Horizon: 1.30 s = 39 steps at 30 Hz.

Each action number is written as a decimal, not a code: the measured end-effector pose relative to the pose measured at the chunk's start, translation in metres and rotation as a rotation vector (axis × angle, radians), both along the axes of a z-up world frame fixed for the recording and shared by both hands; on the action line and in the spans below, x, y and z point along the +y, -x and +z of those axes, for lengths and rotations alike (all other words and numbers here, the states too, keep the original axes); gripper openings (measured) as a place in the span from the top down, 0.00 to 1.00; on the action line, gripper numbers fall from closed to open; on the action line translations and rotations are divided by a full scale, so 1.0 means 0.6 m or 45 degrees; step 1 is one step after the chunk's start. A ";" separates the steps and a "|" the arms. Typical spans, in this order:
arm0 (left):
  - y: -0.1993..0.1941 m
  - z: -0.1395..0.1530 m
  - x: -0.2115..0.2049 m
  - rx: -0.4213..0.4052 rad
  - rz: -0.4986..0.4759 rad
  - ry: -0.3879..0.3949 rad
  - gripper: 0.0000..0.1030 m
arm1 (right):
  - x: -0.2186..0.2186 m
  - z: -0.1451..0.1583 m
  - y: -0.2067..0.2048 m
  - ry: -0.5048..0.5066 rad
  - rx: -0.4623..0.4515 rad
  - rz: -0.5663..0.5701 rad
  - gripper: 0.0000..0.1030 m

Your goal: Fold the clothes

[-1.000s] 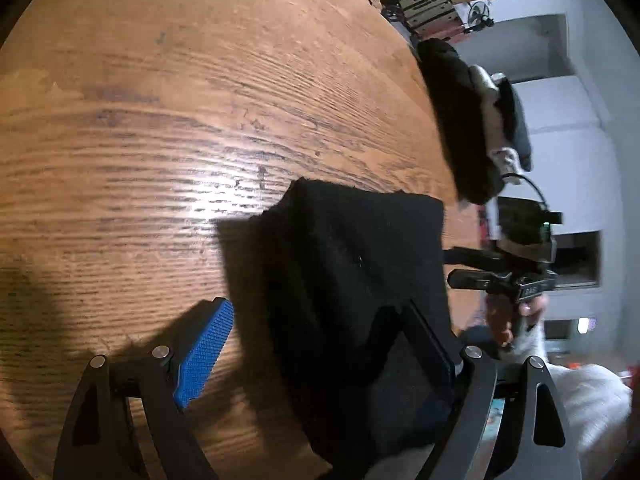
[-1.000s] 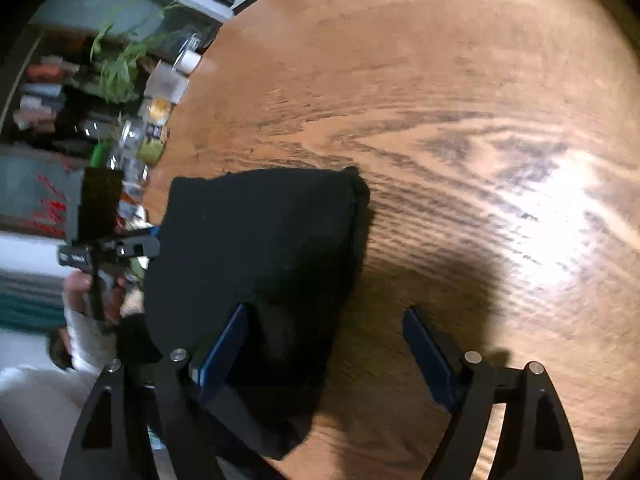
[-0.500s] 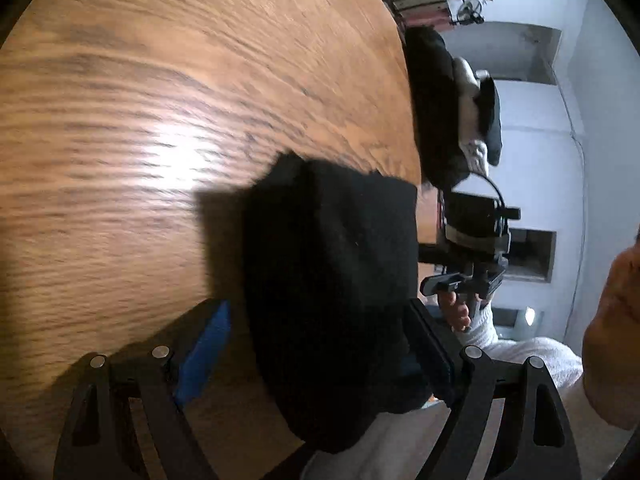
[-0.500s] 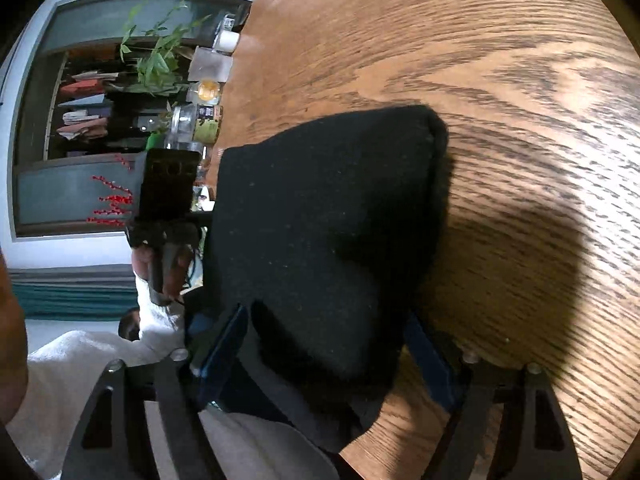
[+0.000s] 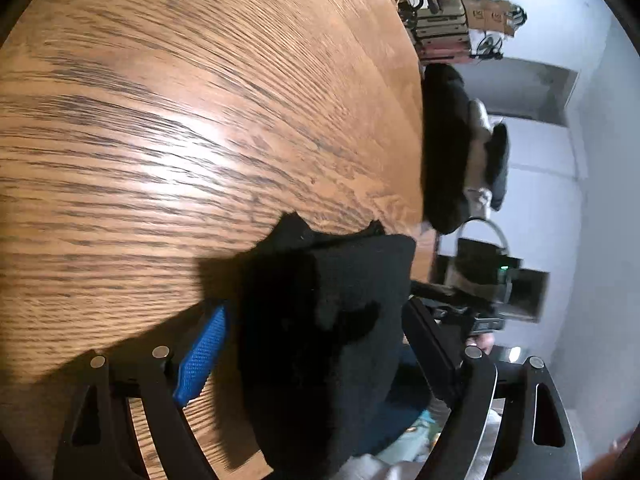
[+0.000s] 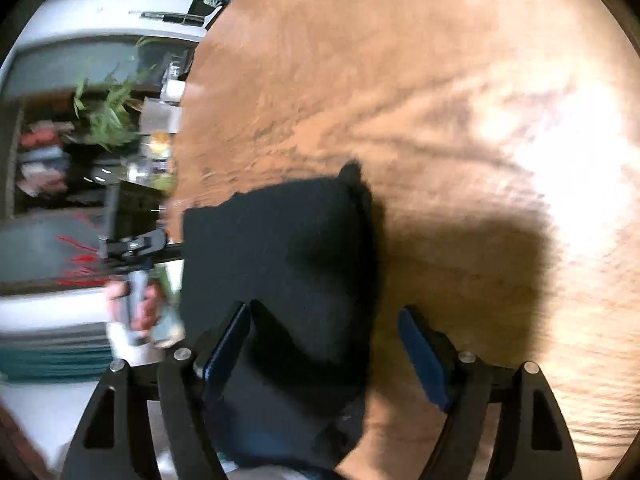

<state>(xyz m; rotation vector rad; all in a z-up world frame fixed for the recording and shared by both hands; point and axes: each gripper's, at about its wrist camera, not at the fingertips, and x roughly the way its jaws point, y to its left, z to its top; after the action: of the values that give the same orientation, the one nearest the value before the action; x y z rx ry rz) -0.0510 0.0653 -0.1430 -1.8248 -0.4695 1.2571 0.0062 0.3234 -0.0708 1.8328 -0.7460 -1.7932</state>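
I saw a plain black garment (image 5: 328,320) on an orange-brown table (image 5: 200,120) with dark streaky grain; my gripper pads (image 5: 202,354) were blue, textured.

Folded garment (image 5: 320,320) on table (image 5: 160,120) edge, clothes pile (image 5: 444,152) beyond.

The table (image 5: 168,128) is oak-like wood with strong dark grain, varnished enough to throw a bright sheen. On it lies a black garment (image 5: 320,320) of soft, matt, slightly fuzzy cloth. The gripper fingers (image 5: 202,354) are matt black plastic with silvery metal rivets and blue, finely textured rubbery pads.
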 end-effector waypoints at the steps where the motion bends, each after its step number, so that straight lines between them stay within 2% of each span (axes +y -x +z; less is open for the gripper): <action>1: -0.006 0.000 0.008 0.007 -0.010 0.005 0.17 | -0.002 0.003 -0.002 -0.021 0.021 0.004 0.20; 2: -0.013 0.003 0.016 0.030 -0.014 0.013 0.17 | -0.003 0.006 -0.004 -0.036 0.039 0.008 0.17; 6: -0.028 0.009 0.050 0.089 0.012 0.025 0.15 | -0.018 0.011 -0.008 -0.092 0.092 0.023 0.17; 9: -0.022 0.002 0.043 0.050 0.049 0.002 0.15 | -0.038 0.012 -0.001 -0.092 0.099 0.049 0.16; 12: -0.015 -0.004 0.025 0.004 0.077 -0.001 0.15 | -0.038 0.009 0.016 -0.103 0.019 0.031 0.23; 18: 0.010 -0.018 0.030 -0.079 0.032 -0.097 0.15 | -0.008 0.010 0.031 -0.128 -0.027 0.011 0.28; 23: 0.017 -0.016 0.058 -0.045 -0.102 -0.128 0.15 | -0.020 0.009 0.059 -0.063 0.038 0.063 0.34; 25: 0.016 -0.016 0.064 -0.044 -0.114 -0.125 0.15 | -0.026 0.005 0.068 -0.032 0.045 0.080 0.38; 26: 0.015 -0.013 0.065 -0.011 -0.120 -0.106 0.15 | -0.029 0.003 0.070 -0.030 0.053 0.091 0.41; 27: 0.015 -0.010 0.067 0.022 -0.125 -0.087 0.20 | -0.031 0.002 0.071 -0.030 0.068 0.105 0.43; 28: 0.015 -0.007 0.069 0.055 -0.130 -0.067 0.44 | -0.031 0.001 0.072 -0.037 0.075 0.114 0.52; 30: 0.014 0.001 0.072 0.127 -0.141 -0.031 0.55 | -0.029 0.007 0.073 -0.049 0.120 0.128 0.65; 31: 0.016 0.025 0.076 0.220 -0.141 -0.036 0.63 | -0.026 0.015 0.073 -0.051 0.163 0.134 0.76; 32: 0.018 0.048 0.080 0.313 -0.142 -0.041 0.64 | -0.025 0.034 0.074 -0.064 0.232 0.134 0.81; 35: 0.023 0.118 0.091 0.593 -0.143 -0.056 0.67 | -0.026 0.101 0.076 -0.126 0.476 0.137 0.82; 37: 0.020 0.170 0.100 0.814 -0.145 -0.074 0.67 | -0.040 0.148 0.077 -0.234 0.663 0.175 0.82; 39: 0.001 0.217 0.101 1.056 -0.137 -0.116 0.67 | -0.066 0.196 0.062 -0.413 0.938 0.258 0.83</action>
<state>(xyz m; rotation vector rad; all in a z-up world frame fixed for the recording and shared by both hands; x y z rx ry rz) -0.0518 0.1257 -0.0127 -1.0893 0.0370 1.7303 -0.0309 0.2837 0.0466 1.1870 0.0096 -2.3077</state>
